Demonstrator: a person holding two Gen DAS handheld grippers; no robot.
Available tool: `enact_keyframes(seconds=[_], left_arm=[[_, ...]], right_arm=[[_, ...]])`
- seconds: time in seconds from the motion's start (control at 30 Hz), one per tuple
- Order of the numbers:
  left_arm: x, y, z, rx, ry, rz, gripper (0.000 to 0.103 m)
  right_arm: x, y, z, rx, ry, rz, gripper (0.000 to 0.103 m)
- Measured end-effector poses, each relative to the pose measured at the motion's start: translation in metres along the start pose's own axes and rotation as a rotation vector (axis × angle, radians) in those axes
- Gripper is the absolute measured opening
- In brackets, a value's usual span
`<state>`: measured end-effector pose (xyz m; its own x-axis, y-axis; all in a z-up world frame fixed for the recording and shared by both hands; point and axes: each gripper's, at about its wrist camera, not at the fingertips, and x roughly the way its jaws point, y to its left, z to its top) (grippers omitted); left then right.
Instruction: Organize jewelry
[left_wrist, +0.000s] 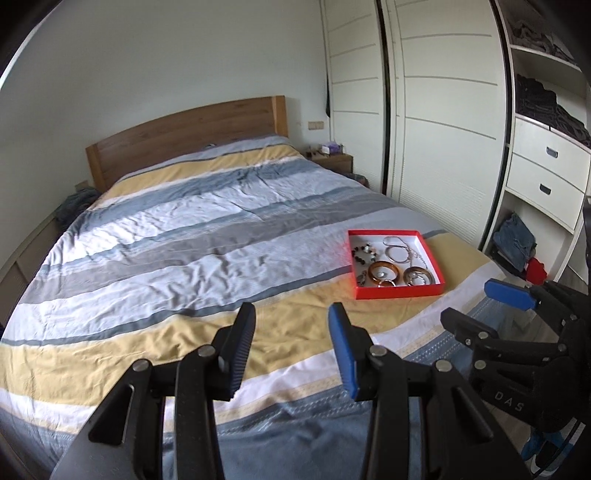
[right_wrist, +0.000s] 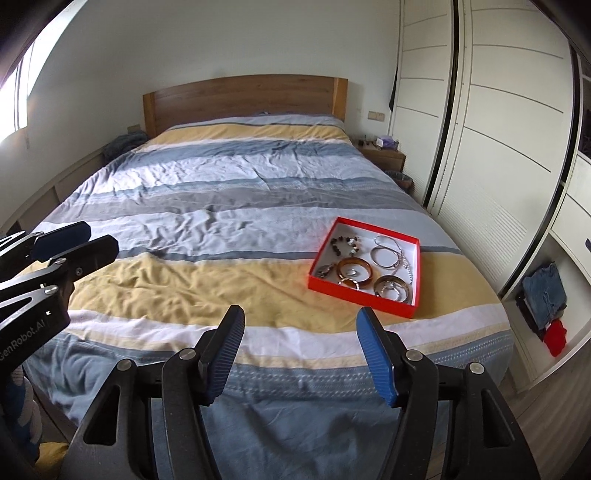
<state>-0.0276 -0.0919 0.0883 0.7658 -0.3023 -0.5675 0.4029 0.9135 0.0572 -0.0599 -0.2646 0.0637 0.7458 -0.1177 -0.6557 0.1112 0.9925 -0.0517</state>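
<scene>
A red box (left_wrist: 397, 294) (right_wrist: 360, 295) with a white inside lies on the striped bed, near its foot at the right. It holds a beaded bracelet (left_wrist: 364, 254) (right_wrist: 345, 244), amber bangles (left_wrist: 386, 274) (right_wrist: 354, 271), silver bangles (left_wrist: 395, 253) (right_wrist: 384, 256) and a chain. My left gripper (left_wrist: 291, 345) is open and empty, above the bed's foot, left of and short of the box. My right gripper (right_wrist: 301, 349) is open and empty, also short of the box. Each gripper shows in the other's view: the right gripper (left_wrist: 484, 302), the left gripper (right_wrist: 77, 242).
The bed (left_wrist: 184, 240) (right_wrist: 221, 184) has a wooden headboard (right_wrist: 243, 98). A nightstand (right_wrist: 384, 153) stands at its far right. White sliding wardrobe doors (right_wrist: 498, 129) and open shelves with clothes (left_wrist: 517, 243) run along the right side.
</scene>
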Motion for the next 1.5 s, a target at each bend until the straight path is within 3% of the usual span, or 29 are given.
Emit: enact_keyframes(seconds=[0.27,0.6,0.67,0.73,0.83,1.23,1.5], left_arm=[[-0.048,0.018,-0.015,-0.031,-0.058,0.014,0.039],[-0.093,0.026,-0.025,-0.042,-0.132,0.029,0.04],[-0.099,0.027,-0.028,-0.043,-0.143,0.032,0.044],[-0.104,0.026,-0.031,-0.041,-0.159,0.034,0.055],[-0.113,0.026,-0.034,-0.039,-0.181,0.035,0.056],[-0.116,0.028,-0.036,-0.049,-0.172,0.026,0.057],[-0.095,0.028,-0.038,-0.051,-0.121,0.019,0.057]], right_arm=[[-0.041,0.031,-0.007,-0.037,-0.048,0.009,0.068],[-0.075,0.04,-0.02,-0.025,-0.086,-0.006,0.071],[-0.079,0.042,-0.022,-0.027,-0.089,-0.01,0.071],[-0.083,0.044,-0.024,-0.029,-0.093,-0.012,0.072],[-0.088,0.044,-0.028,-0.027,-0.099,-0.019,0.074],[-0.083,0.046,-0.034,-0.021,-0.084,-0.032,0.076],[-0.069,0.047,-0.037,-0.02,-0.054,-0.048,0.077]])
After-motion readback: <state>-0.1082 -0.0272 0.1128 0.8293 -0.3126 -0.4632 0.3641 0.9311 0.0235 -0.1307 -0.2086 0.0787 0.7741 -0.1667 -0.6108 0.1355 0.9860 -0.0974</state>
